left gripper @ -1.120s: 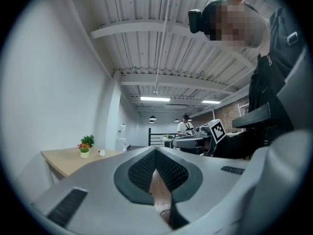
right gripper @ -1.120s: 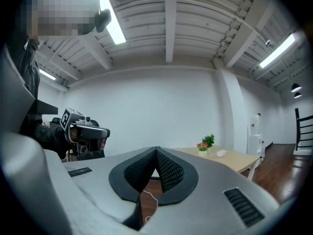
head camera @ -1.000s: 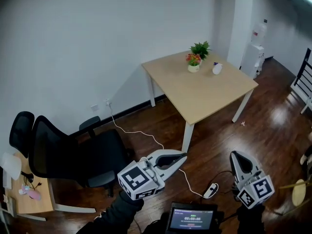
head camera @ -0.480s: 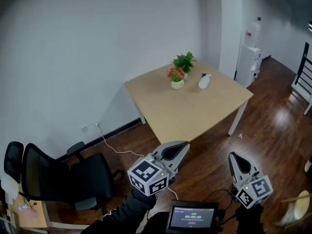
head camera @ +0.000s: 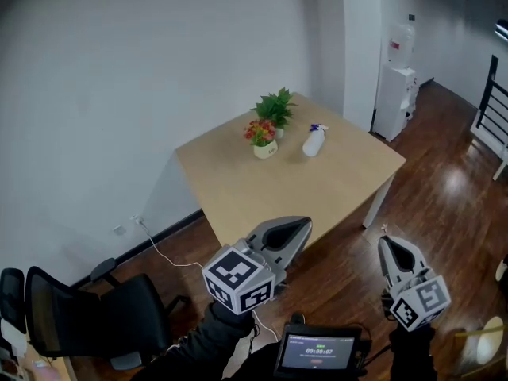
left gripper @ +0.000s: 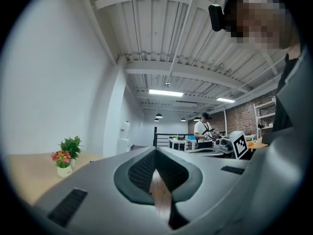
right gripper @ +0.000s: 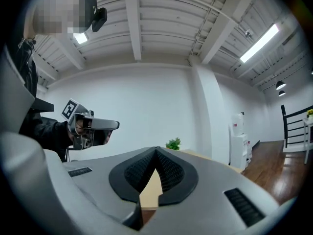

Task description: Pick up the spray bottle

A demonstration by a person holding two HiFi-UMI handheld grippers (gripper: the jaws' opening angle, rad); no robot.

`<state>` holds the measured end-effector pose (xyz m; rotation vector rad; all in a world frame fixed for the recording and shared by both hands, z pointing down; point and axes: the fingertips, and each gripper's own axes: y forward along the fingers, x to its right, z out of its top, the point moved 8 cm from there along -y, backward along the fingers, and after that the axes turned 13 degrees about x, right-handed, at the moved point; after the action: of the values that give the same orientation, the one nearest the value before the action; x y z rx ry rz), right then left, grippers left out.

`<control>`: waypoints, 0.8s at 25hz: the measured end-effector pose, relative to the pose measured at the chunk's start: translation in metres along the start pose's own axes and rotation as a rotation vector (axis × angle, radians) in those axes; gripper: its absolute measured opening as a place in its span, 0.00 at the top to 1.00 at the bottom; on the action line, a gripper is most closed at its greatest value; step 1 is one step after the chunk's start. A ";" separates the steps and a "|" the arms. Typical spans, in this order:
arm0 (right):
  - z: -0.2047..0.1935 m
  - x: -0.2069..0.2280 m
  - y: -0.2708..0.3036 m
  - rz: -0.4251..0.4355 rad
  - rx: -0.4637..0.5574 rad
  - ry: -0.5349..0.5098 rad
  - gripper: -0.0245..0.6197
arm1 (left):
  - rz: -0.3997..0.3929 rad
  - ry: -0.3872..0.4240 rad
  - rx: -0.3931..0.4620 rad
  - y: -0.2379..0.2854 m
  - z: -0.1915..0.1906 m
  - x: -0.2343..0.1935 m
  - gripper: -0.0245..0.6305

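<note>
The white spray bottle (head camera: 314, 142) with a dark nozzle lies on the light wooden table (head camera: 238, 189), right of a small pot of red flowers (head camera: 261, 138) and a green plant (head camera: 275, 107). My left gripper (head camera: 305, 225) is shut and empty, held level short of the table's near edge. Over the floor further right, my right gripper (head camera: 386, 243) is also shut and empty. In the left gripper view the jaws (left gripper: 156, 151) meet, with the flower pot (left gripper: 62, 161) far left. The right gripper view shows closed jaws (right gripper: 156, 150) and the plant (right gripper: 172, 144) beyond. Neither gripper view shows the bottle.
A white water dispenser (head camera: 394, 87) stands by the wall right of the table. A black office chair (head camera: 79, 316) is at lower left, and a white cable (head camera: 163, 252) runs across the wooden floor. A tablet screen (head camera: 317, 352) sits below. Another person (left gripper: 204, 131) stands far off.
The whole view has advanced toward the table, which now sits lower and nearer to both grippers. The chair has slid off to the lower left. Both grippers stay shut.
</note>
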<state>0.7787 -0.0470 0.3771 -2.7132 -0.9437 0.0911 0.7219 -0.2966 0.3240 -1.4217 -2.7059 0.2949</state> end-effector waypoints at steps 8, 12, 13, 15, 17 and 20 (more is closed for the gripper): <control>-0.007 0.098 0.116 -0.040 -0.043 -0.011 0.99 | -0.029 -0.046 0.042 0.092 -0.002 -0.119 0.98; -0.013 0.160 0.180 -0.033 -0.074 0.006 0.99 | -0.003 -0.060 0.025 0.153 -0.006 -0.171 0.98; -0.014 0.174 0.193 -0.024 -0.076 0.007 0.99 | 0.001 -0.063 0.021 0.166 -0.008 -0.180 0.98; -0.016 0.206 0.217 -0.005 -0.068 0.006 0.99 | 0.020 -0.057 0.019 0.192 -0.015 -0.196 0.98; -0.024 0.241 0.237 0.013 -0.059 0.022 0.99 | 0.053 -0.044 0.011 0.219 -0.024 -0.211 0.98; -0.039 0.302 0.263 0.060 -0.062 0.036 0.99 | 0.125 -0.031 0.001 0.267 -0.040 -0.229 0.98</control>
<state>1.1799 -0.0674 0.3526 -2.7907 -0.8697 0.0245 1.0746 -0.3317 0.3158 -1.6021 -2.6452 0.3279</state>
